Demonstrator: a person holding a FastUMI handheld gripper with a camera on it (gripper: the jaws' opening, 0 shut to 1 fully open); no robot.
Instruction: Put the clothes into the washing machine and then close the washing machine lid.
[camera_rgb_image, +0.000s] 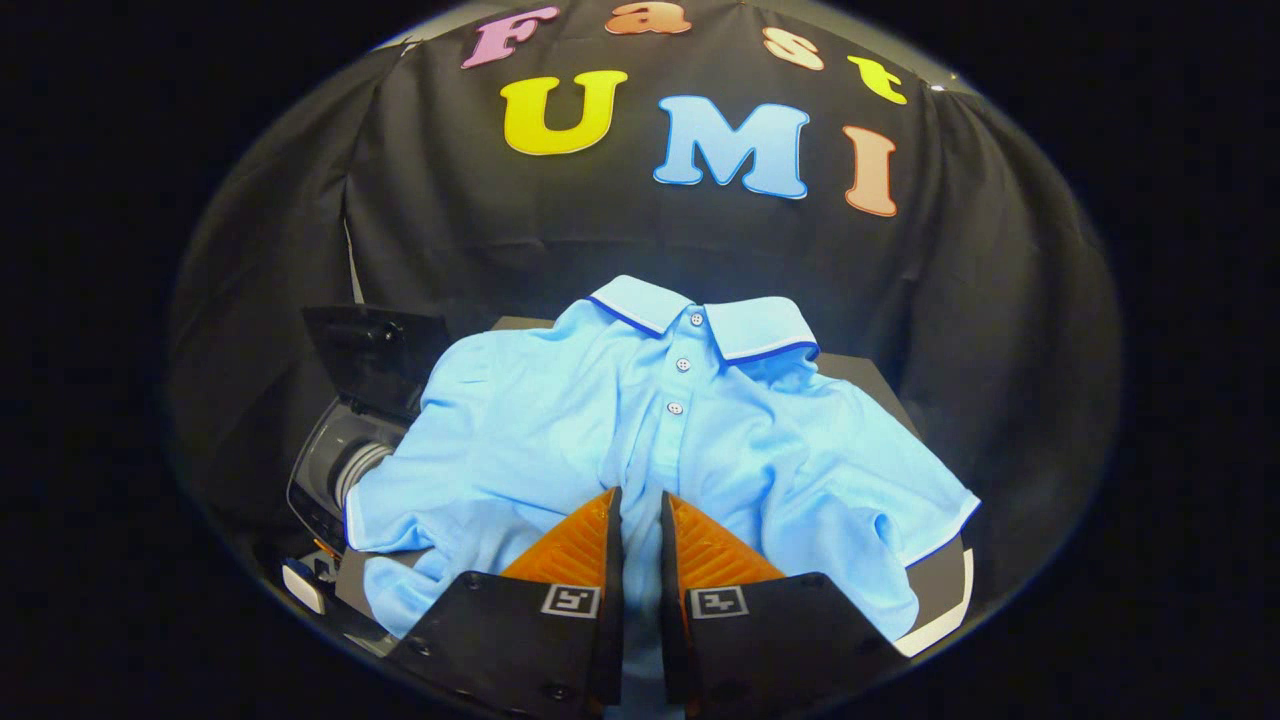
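Observation:
A light blue polo shirt (620, 420) with a white collar lies spread over a dark table (860, 375), collar away from me. My gripper (640, 505) sits low over the shirt's lower front, its fingers (575, 545) drawn close together. A thin fold of blue cloth is pinched in the narrow gap between them, and creases run toward the tips. To the left of the shirt stands a small washing machine (335, 470). Its dark lid (375, 355) is raised and the drum opening shows below it. The shirt's left sleeve reaches the machine's edge.
The booth's black cloth wall hangs close behind the table and the machine. A white strip (945, 615) shows along the table's near right edge. A small white object (300, 585) lies in front of the machine.

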